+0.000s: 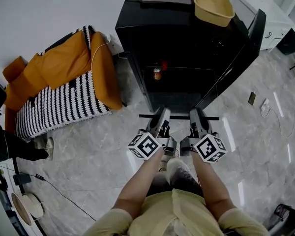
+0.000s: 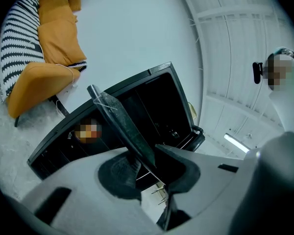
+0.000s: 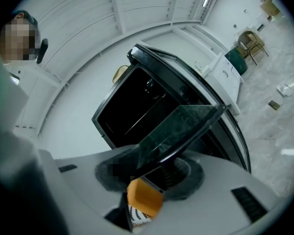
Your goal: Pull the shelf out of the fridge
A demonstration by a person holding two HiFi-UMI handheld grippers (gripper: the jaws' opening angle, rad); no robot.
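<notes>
Two grips on glass shelf (image 3: 186, 124) — L gripper (image 1: 162, 113) & R gripper (image 1: 196, 113) both clamped, at open fridge (image 1: 177, 38).

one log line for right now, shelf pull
step: shelf pull | left gripper: shut on shelf edge | right gripper: shut on shelf edge | fridge: door open | can: inside fridge
</notes>
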